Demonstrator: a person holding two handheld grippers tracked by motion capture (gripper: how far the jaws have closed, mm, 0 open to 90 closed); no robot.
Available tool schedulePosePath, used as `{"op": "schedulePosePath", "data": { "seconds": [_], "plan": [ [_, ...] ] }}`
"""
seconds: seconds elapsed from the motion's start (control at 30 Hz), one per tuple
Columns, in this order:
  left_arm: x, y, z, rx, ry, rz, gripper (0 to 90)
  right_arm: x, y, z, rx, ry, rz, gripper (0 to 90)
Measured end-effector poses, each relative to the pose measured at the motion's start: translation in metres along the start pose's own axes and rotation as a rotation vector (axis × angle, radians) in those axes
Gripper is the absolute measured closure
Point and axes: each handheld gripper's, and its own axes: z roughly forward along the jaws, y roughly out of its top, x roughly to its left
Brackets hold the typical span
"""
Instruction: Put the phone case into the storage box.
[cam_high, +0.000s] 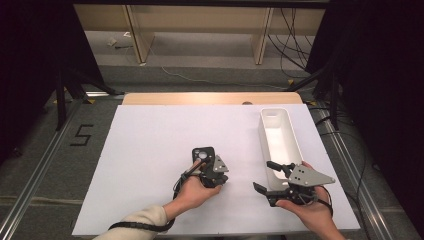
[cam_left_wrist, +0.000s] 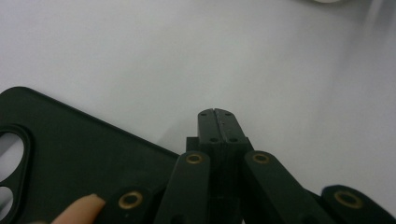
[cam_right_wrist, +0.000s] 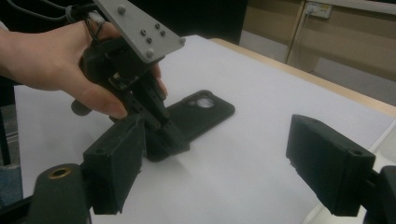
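Your left gripper (cam_high: 212, 176) is down at the black phone case (cam_high: 203, 154), jaws pressed together with nothing between them, their tips touching the near end of the case on the white counter (cam_high: 150, 150). From the right gripper view the case (cam_right_wrist: 201, 112) lies flat, back up, with its camera cut-out at the far end. It looks like matte, slightly rubbery plastic with rounded corners. In the left gripper view its edge (cam_left_wrist: 84, 158) sits just beside the closed jaws, a fingertip (cam_left_wrist: 81, 210) beside it. Your right gripper (cam_high: 272, 187) waits well apart from the case, jaws spread and empty, just beside the near end of the long white bin (cam_high: 292, 135). That bin is smooth, glossy, rectangular with rounded corners, and holds nothing. So by my reading it's early: the case isn't lifted or gripped yet. The pickup and any move toward the bin are still ahead of you.
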Motion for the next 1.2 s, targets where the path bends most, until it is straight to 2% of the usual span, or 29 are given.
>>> {"op": "schedulePosePath", "data": {
  "seconds": [0.17, 0.6, 0.93, 1.2],
  "plan": [
    [0.0, -0.001, 0.003, 0.027, 0.008, 0.005, 89.9, 0.0, 0.0, 0.0, 0.001, 0.001, -0.001, 21.3],
    [0.001, -0.003, 0.001, 0.042, 0.004, -0.004, 89.9, 0.0, 0.0, -0.001, 0.0, 0.001, 0.002, 21.3],
    [0.004, -0.011, -0.009, 0.079, -0.016, -0.001, 90.0, 0.001, 0.0, -0.001, -0.003, 0.0, 0.002, 21.3],
    [0.009, -0.018, -0.017, 0.102, -0.015, -0.015, 90.0, 0.0, 0.0, -0.001, -0.003, -0.001, 0.005, 21.3]
  ]
}}
